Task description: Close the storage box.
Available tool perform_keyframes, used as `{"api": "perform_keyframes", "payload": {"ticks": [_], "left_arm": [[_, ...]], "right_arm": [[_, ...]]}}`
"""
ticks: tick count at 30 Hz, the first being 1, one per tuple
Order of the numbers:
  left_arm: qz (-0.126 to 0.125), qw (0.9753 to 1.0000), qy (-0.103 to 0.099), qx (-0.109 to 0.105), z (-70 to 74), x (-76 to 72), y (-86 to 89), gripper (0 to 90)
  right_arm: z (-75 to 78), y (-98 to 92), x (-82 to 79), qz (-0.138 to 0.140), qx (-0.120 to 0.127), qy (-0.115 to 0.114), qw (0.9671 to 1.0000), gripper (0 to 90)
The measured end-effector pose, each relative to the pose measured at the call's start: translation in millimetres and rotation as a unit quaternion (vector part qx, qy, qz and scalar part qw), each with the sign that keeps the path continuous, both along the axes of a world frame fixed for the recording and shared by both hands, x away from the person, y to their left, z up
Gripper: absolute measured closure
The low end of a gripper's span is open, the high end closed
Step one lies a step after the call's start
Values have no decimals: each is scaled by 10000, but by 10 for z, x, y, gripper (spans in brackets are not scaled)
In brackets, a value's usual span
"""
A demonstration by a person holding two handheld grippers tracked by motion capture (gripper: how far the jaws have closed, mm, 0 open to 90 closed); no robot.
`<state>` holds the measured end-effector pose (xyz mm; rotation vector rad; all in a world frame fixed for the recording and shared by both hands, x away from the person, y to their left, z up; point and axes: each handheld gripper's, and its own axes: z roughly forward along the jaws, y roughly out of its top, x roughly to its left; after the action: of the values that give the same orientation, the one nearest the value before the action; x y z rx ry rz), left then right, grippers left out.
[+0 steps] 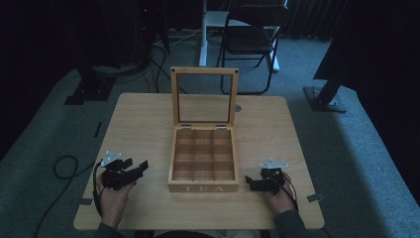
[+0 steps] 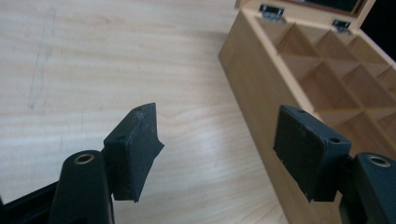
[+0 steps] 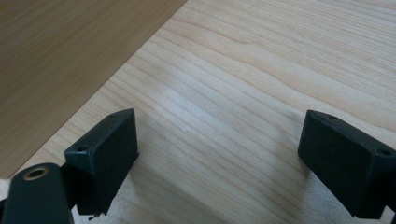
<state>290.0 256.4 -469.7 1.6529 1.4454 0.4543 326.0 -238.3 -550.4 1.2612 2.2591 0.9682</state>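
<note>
Flanking the open tea box (image 1: 203,187), I rest my left gripper (image 1: 136,165) and right gripper (image 1: 249,182) near its front corners. Both sets of jaws stand apart, holding nothing.

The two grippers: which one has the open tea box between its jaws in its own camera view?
The left gripper. Its view shows the tea box and its compartments past the open jaws; the right gripper faces mostly bare table.
</note>
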Motion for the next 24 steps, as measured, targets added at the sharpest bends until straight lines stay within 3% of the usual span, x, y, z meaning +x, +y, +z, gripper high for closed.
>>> {"api": "perform_keyframes", "payload": {"ticks": [7,24], "left_arm": [[-63,9999,-123,92,156,111,-57,311],[-163,9993,-279,209,326,332,-134,301]], "right_arm": [[-1,-4,-4,30,-1,-5,10000,116],[-1,-3,-7,18,-3,-9,10000,117]]}}
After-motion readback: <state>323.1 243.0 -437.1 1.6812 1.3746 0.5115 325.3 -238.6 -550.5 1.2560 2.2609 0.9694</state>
